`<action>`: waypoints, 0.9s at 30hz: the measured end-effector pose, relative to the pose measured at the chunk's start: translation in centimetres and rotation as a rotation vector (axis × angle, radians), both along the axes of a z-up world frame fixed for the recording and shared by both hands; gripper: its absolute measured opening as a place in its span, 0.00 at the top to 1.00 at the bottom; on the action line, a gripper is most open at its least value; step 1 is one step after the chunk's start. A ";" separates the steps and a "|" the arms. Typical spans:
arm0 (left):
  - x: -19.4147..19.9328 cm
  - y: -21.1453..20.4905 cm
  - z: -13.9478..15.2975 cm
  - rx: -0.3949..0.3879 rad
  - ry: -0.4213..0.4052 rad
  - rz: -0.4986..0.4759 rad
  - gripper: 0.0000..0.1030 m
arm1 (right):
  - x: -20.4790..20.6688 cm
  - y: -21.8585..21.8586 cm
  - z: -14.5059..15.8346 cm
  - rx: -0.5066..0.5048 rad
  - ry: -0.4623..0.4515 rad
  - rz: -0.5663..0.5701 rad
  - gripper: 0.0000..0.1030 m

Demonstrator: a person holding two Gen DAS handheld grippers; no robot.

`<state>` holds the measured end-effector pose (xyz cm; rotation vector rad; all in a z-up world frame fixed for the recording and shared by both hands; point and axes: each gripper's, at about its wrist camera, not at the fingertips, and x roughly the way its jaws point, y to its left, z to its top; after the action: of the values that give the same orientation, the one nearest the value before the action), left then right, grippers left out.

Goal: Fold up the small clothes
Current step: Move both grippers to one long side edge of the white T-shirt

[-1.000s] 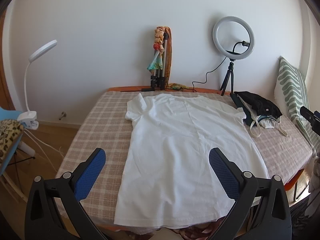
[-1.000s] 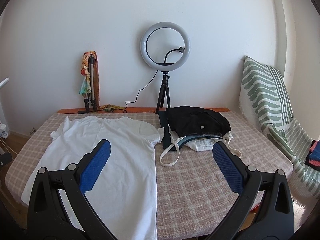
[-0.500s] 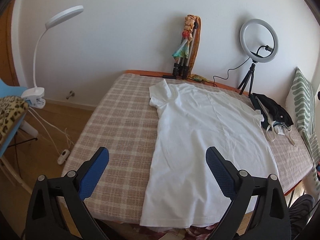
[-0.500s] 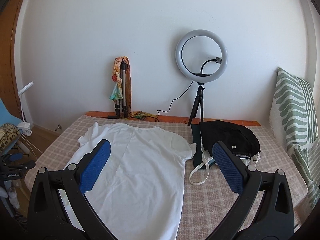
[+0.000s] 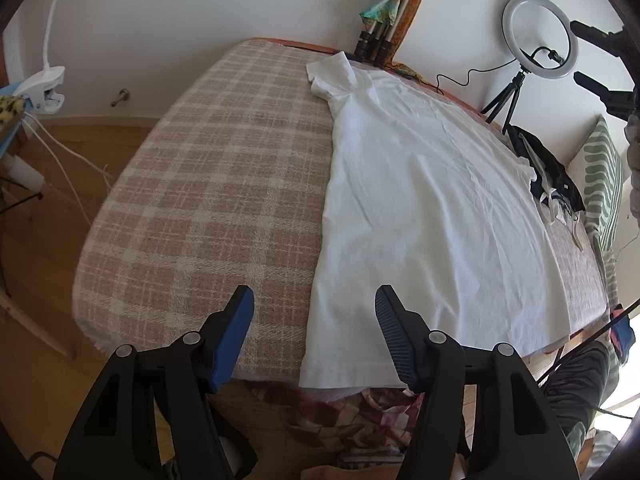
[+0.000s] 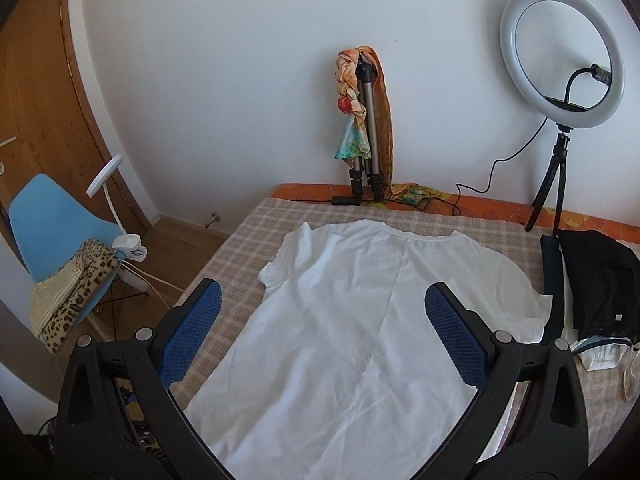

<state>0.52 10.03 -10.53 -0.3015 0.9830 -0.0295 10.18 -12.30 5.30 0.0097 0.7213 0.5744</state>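
A white T-shirt (image 5: 420,208) lies flat on the checked blanket (image 5: 208,184), collar toward the far wall, hem at the near edge. My left gripper (image 5: 314,306) hovers over the shirt's near-left hem corner with its jaws closing; the pads do not touch the cloth. In the right wrist view the same T-shirt (image 6: 352,320) fills the middle. My right gripper (image 6: 320,308) hangs above its chest, jaws wide apart and holding nothing.
A pile of dark folded clothes (image 6: 596,280) sits at the shirt's right. A ring light on a tripod (image 6: 560,60) and a folded tripod with a scarf (image 6: 364,120) stand by the wall. A blue chair (image 6: 52,240) with a clamp lamp stands left of the bed.
My left gripper dropped toward the shirt's near-left hem corner and its jaws narrowed. My right gripper swung left, from facing the dark pile to above the shirt's chest.
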 end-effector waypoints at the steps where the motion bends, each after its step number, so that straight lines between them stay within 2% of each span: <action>1: -0.1 -0.1 -0.3 0.007 0.003 -0.006 0.42 | 0.8 1.2 -0.5 -0.002 0.017 0.015 0.00; 4: -0.1 0.0 -1.2 0.014 0.011 -0.011 0.49 | 3.6 4.9 -2.4 -0.007 0.071 0.055 0.00; 6: 0.0 0.2 -1.8 -0.012 0.021 -0.014 0.56 | 5.3 7.1 -3.7 -0.009 0.121 0.087 0.05; 13: 0.3 0.2 -2.3 -0.047 0.020 -0.038 0.58 | 8.9 15.2 -8.9 -0.100 0.226 0.187 0.17; 16: 0.3 0.3 -2.4 -0.070 0.017 -0.038 0.62 | 9.9 17.9 -11.2 -0.134 0.273 0.227 0.22; 23: 0.1 0.8 -2.6 -0.114 0.017 -0.044 0.73 | 11.6 22.9 -16.5 -0.258 0.310 0.247 0.36; 27: 0.3 1.0 -2.9 -0.166 0.033 -0.048 0.87 | 12.6 24.0 -18.3 -0.294 0.317 0.235 0.42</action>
<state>0.85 11.04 -13.45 -0.4318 1.0224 -0.1507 22.77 11.75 -13.01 -0.2650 1.1203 0.6938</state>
